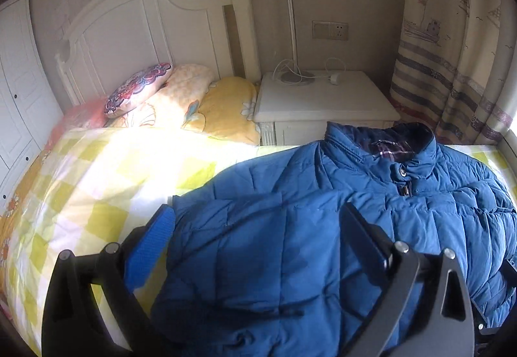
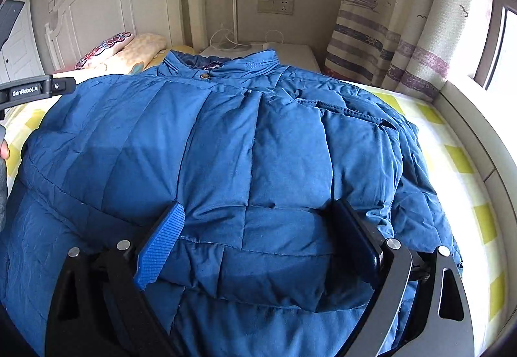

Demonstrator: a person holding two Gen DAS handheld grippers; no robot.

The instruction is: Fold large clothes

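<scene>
A blue quilted down jacket (image 1: 323, 227) lies flat on the bed, collar toward the nightstand. It also fills the right wrist view (image 2: 242, 147). My left gripper (image 1: 258, 211) is open, its jaws wide apart over the jacket's left edge and folded sleeve. My right gripper (image 2: 261, 208) is open, its jaws wide apart around a thick fold of the jacket's lower part. The left gripper's body (image 2: 29, 89) shows at the left edge of the right wrist view.
The bed has a yellow checked sheet (image 1: 97, 179). Pillows (image 1: 168, 92) lie by the white headboard (image 1: 129, 24). A white nightstand (image 1: 323, 98) with a lamp stands behind. A curtain (image 1: 452, 50) hangs at right. A bed rail (image 2: 478, 131) runs along the right side.
</scene>
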